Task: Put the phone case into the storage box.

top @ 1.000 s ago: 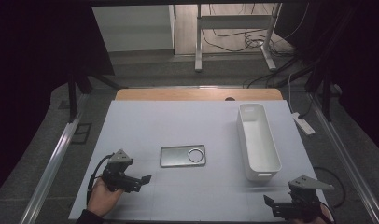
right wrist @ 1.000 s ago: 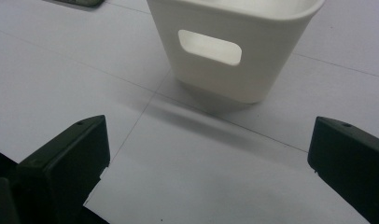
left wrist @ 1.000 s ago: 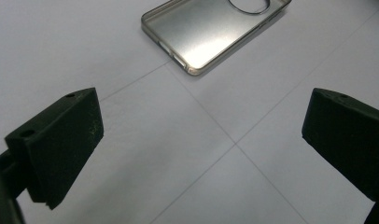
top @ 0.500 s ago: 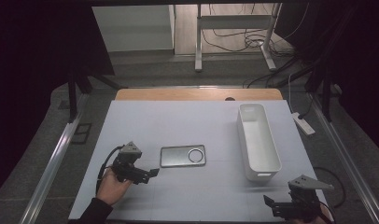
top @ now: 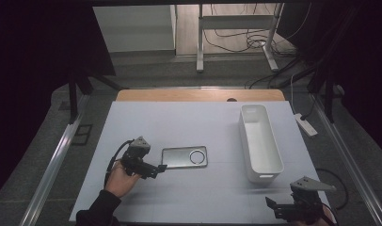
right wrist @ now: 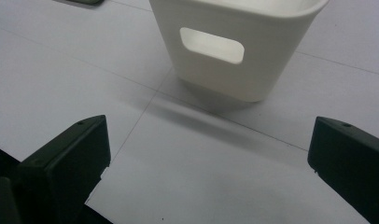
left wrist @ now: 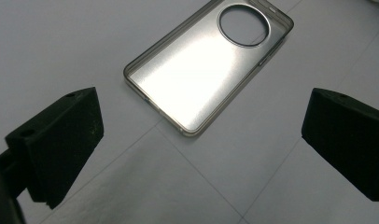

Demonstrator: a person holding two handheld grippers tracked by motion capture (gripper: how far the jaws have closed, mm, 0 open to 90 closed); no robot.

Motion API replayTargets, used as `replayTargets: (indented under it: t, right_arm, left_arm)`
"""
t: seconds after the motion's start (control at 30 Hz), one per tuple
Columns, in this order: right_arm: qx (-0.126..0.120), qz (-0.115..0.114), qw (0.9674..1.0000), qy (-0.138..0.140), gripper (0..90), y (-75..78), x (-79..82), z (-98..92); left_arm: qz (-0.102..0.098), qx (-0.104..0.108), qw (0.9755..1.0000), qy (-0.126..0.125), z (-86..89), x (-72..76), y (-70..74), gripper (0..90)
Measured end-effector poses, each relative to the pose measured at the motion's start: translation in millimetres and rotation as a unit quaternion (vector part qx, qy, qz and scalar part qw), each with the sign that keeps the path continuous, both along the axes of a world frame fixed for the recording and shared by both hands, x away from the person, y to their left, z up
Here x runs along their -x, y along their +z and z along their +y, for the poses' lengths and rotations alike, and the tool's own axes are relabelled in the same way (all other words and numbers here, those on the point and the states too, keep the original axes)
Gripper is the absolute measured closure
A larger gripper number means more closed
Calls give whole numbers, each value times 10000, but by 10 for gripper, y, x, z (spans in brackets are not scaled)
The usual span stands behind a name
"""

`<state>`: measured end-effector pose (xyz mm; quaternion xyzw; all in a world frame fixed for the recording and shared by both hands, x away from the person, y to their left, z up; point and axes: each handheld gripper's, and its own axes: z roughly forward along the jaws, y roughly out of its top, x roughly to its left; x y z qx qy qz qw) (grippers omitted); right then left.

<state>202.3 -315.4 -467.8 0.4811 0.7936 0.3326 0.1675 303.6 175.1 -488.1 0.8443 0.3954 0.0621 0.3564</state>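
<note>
We see the left gripper (top: 154, 168) spread wide and empty, its tips just beside the phone case (top: 185, 157), which lies flat on the table (top: 179, 122) at its 2 o'clock. The right gripper (top: 278, 207), also wide open and holding nothing, hovers at 6 o'clock from the white bin (top: 259, 141).

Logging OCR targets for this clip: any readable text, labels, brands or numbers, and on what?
None readable.
Phone case: bare metallic inside, round camera cutout, no print or logo.
White bin: plain wall with a handle slot, no label.
Table: only faint grid lines, no marks.
Left gripper and right gripper: plain black jaws, both open, no lettering seen.
</note>
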Motion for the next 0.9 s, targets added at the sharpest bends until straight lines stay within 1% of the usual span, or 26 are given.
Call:
replayTargets:
  t: [0.27, 0.3, 0.33, 0.57, 0.7, 0.9]
  right_arm:
    - [-7, 15, 10000, 10, 0, -4, -5, -1]
    - [-7, 19, 10000, 8, 0, -4, -6, -1]
    - [-8, 21, 10000, 7, 0, -5, -6, -1]
    - [-11, 29, 10000, 6, 0, -5, -8, -4]
    - [-16, 26, 10000, 6, 0, -5, -8, -4]
    - [-22, 22, 10000, 5, 0, -5, -7, -6]
  left_arm:
    - [19, -29, 9999, -96, -97, -135, 19, 0]
    - [15, -70, 9999, -118, -106, -151, 26, 0]
    - [20, -65, 9999, -132, -122, -168, 31, 0]
    - [29, -59, 9998, -171, -200, -243, 48, 0]
    - [34, -111, 9997, -220, -261, -295, 65, 0]
    - [53, -132, 9995, -277, -345, -368, 87, 0]
